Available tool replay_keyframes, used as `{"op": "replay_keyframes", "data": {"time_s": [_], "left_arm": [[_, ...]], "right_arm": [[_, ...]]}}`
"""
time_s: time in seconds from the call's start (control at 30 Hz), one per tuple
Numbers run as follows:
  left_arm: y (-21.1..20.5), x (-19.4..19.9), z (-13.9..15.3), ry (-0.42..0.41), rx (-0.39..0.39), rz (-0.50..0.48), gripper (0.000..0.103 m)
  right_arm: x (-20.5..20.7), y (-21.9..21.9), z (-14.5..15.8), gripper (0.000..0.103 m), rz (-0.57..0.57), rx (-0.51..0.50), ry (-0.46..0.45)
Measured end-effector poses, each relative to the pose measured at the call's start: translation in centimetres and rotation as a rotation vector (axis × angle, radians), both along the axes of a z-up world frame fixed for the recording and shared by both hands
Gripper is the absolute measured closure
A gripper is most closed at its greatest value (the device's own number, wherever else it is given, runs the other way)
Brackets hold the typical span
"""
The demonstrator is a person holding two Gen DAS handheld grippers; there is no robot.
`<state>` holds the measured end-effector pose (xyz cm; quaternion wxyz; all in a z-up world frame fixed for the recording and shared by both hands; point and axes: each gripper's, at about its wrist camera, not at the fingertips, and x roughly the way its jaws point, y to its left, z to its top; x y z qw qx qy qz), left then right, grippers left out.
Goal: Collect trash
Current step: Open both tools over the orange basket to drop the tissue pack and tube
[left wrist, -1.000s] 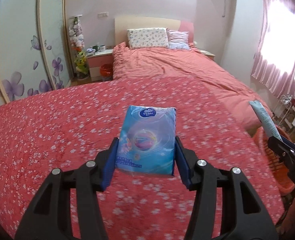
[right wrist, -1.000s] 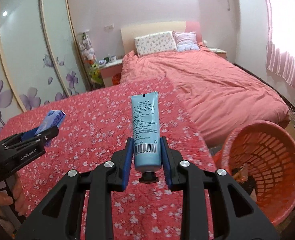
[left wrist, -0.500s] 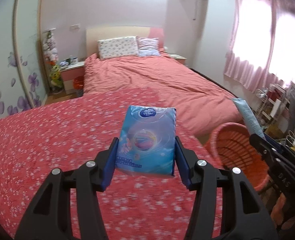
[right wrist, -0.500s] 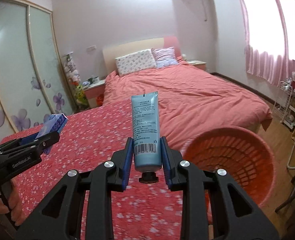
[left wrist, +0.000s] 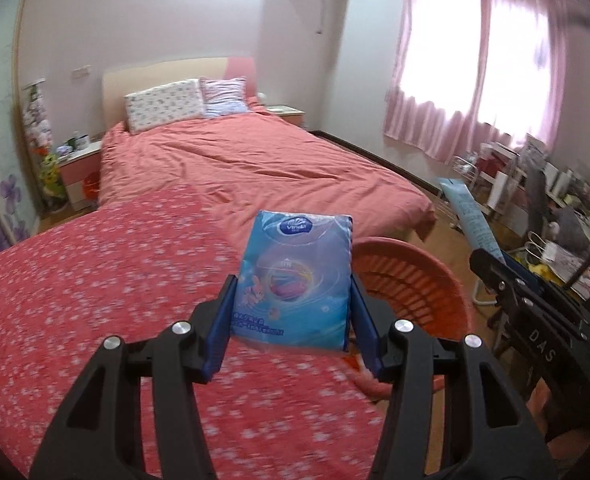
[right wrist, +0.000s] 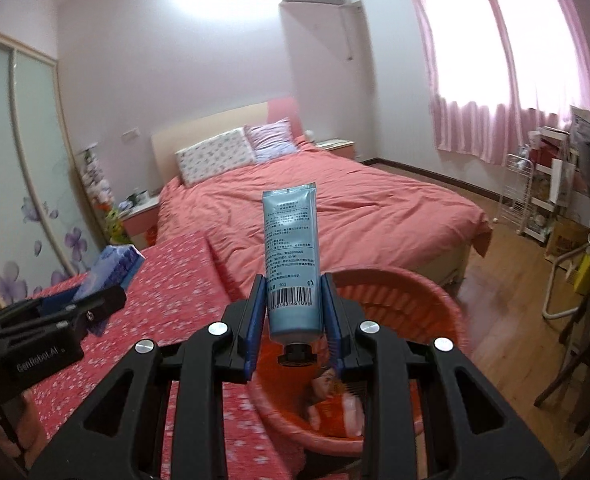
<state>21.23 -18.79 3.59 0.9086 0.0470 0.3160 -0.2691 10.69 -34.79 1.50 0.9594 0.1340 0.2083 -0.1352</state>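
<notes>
Left wrist view: left gripper (left wrist: 291, 312) clamped on a blue tissue pack (left wrist: 295, 276), blue pads pressed to both long edges, pack upright with its logo at the far end. Below and near, a red flowered bedspread (left wrist: 95, 300), blurred. Just right of the pack, the rim of an orange basket (left wrist: 427, 280), partly hidden behind the right finger. Farther off, a bed with a plain pink cover (left wrist: 255, 160) and two pillows (left wrist: 183, 102) at the headboard. At the right edge, right gripper (left wrist: 495, 264) seen side-on, a pale blue tube (left wrist: 471, 220) sticking up and away from it. Pink curtains (left wrist: 475, 72) far right, cluttered shelves beneath them.

Right wrist view: right gripper (right wrist: 294, 312) closed on the tube (right wrist: 291, 248), pads squeezing its lower part at the barcode, black cap pointing toward the camera, crimped end up and far. Directly under the tube and fingers, the orange basket (right wrist: 435, 300), mouth open, several wrappers (right wrist: 335, 404) lying at its bottom. Basket set on the floor against the near right edge of the flowered bedspread (right wrist: 167, 280). At left, left gripper (right wrist: 95, 300) from the side, tissue pack (right wrist: 111, 268) gripped in it, over the bedspread. Wooden floor (right wrist: 503, 264) to the right, wardrobe doors with purple flowers (right wrist: 27, 220) far left.
</notes>
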Motion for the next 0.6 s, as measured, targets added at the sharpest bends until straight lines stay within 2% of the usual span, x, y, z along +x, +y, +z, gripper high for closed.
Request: {"op": "replay_keyframes", "data": {"time_s": [0.3, 0.6], "left_arm": [[-6.1, 0.0, -2.4, 0.041, 0.013, -0.094, 0.050], [-9.7, 1.0, -4.5, 0.078, 0.018, -0.128, 0.050]], "right_arm": [[-0.4, -2.8, -1.5, 0.075, -0.059, 0.032, 0.011], [-0.3, -4.9, -2.7, 0.075, -0.083, 0.078, 0.022]]}}
